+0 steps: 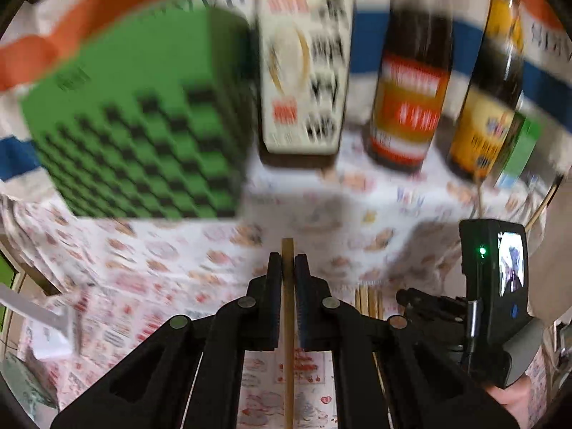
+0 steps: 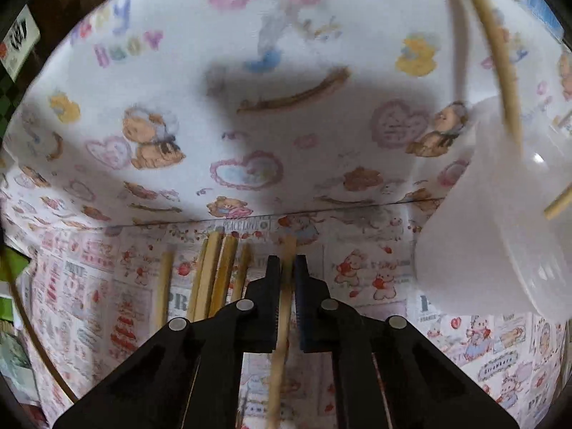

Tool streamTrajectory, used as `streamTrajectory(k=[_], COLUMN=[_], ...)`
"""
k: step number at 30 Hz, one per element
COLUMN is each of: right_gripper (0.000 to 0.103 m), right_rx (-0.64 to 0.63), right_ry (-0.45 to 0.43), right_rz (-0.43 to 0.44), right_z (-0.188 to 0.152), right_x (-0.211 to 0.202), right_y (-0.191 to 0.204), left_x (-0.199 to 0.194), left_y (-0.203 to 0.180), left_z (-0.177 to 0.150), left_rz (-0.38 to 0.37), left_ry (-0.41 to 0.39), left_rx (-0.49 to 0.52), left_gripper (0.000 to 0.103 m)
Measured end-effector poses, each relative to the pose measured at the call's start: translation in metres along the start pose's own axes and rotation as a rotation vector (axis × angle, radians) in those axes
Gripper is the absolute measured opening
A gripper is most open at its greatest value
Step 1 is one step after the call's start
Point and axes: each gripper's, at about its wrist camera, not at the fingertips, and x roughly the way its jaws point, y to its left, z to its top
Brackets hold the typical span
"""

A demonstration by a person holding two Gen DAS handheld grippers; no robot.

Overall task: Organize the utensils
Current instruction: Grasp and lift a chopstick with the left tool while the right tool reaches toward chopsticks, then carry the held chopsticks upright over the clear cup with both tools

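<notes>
Wooden chopsticks are the things being sorted: pale, thin, straight sticks with squared ends. The left gripper (image 1: 287, 268) has its jaws clamped on one chopstick (image 1: 287, 321), which stands clear of the patterned tabletop (image 1: 178, 250) with its tip poking just past the jaws. The right gripper (image 2: 287, 268) has its jaws closed around a second chopstick (image 2: 282, 321) down at the tabletop, just beside a loose bunch of chopsticks (image 2: 211, 271) lying side by side. A white plastic cup (image 2: 500, 232) to the right already has two sticks leaning in it. Each stick is pinched at one narrow spot, so it could swivel or slide out if the hand swings fast. The right stick looks slightly off-centre between the pads, so lifting may tilt it or nudge the bunch. The cup looks light; a stick hitting its rim could tip it, and the bottles (image 1: 411, 82) nearby could be knocked
</notes>
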Motion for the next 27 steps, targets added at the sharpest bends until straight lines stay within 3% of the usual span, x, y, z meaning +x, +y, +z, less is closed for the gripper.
streamTrajectory(k=[6, 11, 15, 19, 27], right_gripper=[0.008, 0.008, 0.007, 0.007, 0.007], right_rx=[-0.071, -0.128, -0.111, -0.097, -0.040], right_ry=[-0.214, -0.508, -0.668, -0.807, -0.881], right_rz=[0.051, 0.007, 0.057, 0.037, 0.011], right_z=[0.002, -0.010, -0.021, -0.033, -0.039], right_x=[-0.087, -0.174, -0.227, -0.271, -0.290], right_y=[0.016, 0.026, 0.023, 0.013, -0.017], left_x=[-0.070, -0.127, -0.150, -0.161, -0.142], left_y=[0.023, 0.028, 0.042, 0.043, 0.034], left_z=[0.004, 0.006, 0.003, 0.000, -0.002], left_rz=[-0.062, -0.016, -0.060, -0.062, -0.162], left_ry=[-0.150, -0.325, -0.386, -0.443, -0.453], left_rx=[-0.008, 0.026, -0.004, -0.016, -0.010], left_gripper=[0.006, 0.006, 0.006, 0.006, 0.006])
